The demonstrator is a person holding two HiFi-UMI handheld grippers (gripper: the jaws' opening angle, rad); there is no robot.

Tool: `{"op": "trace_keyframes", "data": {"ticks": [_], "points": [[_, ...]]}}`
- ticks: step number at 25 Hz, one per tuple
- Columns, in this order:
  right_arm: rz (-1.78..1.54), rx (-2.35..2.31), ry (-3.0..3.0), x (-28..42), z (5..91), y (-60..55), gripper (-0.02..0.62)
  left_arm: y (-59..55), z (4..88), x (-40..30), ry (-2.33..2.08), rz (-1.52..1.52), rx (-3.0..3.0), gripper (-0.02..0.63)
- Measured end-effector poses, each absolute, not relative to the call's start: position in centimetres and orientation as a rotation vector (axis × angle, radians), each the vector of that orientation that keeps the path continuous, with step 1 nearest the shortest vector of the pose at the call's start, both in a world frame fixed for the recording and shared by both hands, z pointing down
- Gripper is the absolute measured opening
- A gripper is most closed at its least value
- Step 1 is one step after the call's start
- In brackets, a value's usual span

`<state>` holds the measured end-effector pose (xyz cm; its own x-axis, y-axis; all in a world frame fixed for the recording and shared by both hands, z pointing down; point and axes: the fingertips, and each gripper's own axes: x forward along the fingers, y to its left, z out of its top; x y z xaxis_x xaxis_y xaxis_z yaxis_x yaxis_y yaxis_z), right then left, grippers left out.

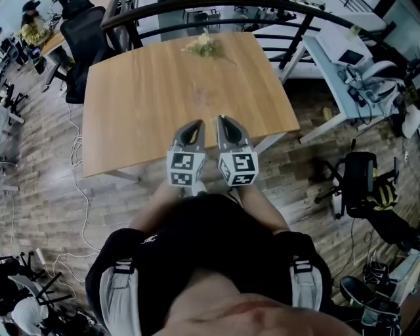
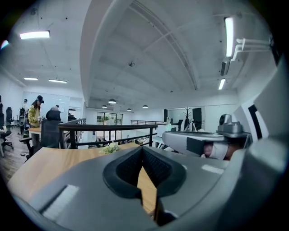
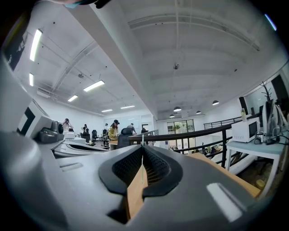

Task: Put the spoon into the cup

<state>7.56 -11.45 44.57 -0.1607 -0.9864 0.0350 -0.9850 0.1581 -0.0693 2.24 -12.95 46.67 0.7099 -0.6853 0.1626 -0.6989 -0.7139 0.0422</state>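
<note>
Neither a spoon nor a cup shows in any view. A wooden table (image 1: pixel 151 92) lies ahead of me, bare except for a small bunch of flowers (image 1: pixel 202 44) at its far edge. Both grippers hover side by side over the table's near edge, pointing across it. My left gripper (image 1: pixel 197 123) has its jaws together with nothing between them, as its own view confirms (image 2: pixel 142 150). Just to its right, my right gripper (image 1: pixel 223 120) is likewise shut and empty (image 3: pixel 143 149). The flowers (image 2: pixel 110 148) appear far off in the left gripper view.
A black railing (image 1: pixel 216 10) runs behind the table. A black office chair (image 1: pixel 82 33) stands at the far left, a white desk (image 1: pixel 341 52) with equipment at the right, and another black chair (image 1: pixel 359 177) on the floor to the right. Cables trail over the floor on the left.
</note>
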Motion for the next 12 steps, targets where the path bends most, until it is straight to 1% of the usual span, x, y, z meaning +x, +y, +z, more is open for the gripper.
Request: {"op": "trace_keyframes", "data": {"ticks": [12], "points": [[-0.085, -2.006, 2.4, 7.9, 44.0, -20.5, 0.006, -22.3, 46.3, 2.4, -1.157, 0.144, 2.785, 0.012]]}}
